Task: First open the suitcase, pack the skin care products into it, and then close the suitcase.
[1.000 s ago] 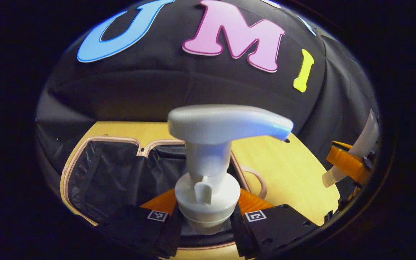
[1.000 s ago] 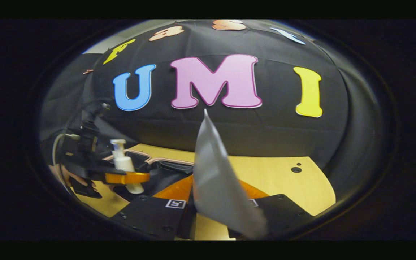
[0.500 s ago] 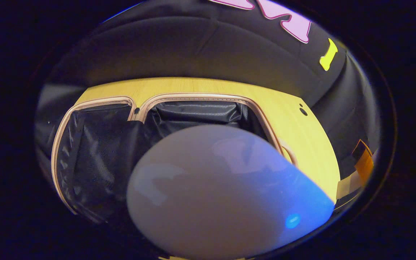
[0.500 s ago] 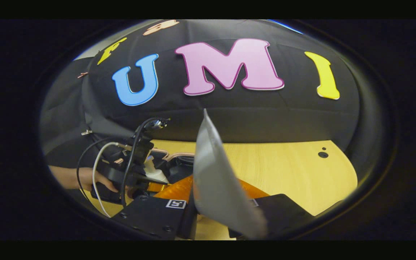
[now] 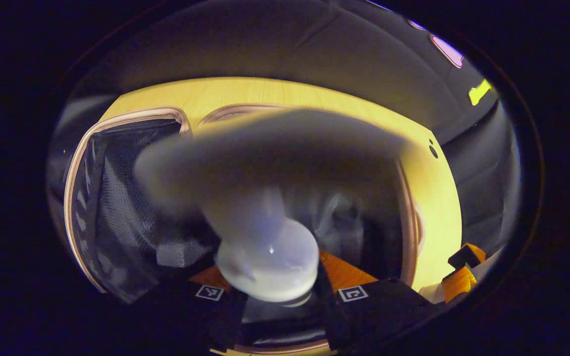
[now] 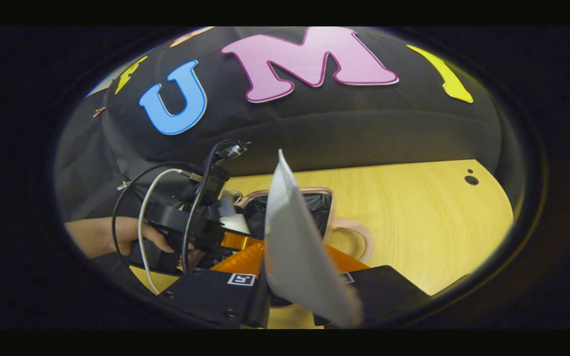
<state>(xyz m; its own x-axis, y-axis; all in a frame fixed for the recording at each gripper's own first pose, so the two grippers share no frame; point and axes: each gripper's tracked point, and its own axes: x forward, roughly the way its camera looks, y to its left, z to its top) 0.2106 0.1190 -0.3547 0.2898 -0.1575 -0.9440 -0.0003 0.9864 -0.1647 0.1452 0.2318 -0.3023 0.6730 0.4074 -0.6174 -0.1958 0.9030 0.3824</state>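
Mostly blurred pump bottle hiding the open suitcase.

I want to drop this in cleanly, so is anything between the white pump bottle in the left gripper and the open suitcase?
Nothing visible is. The left gripper holds the white pump bottle over the open black-lined suitcase with the tan rim, and the lining below looks bare. The bottle's blurred head hides part of the right compartment.

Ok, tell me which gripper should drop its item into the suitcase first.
Left, probably. Its tongs hold the pump bottle right over the open suitcase. The right tongs grip a flat sachet nearer the table edge, farther from the opening.
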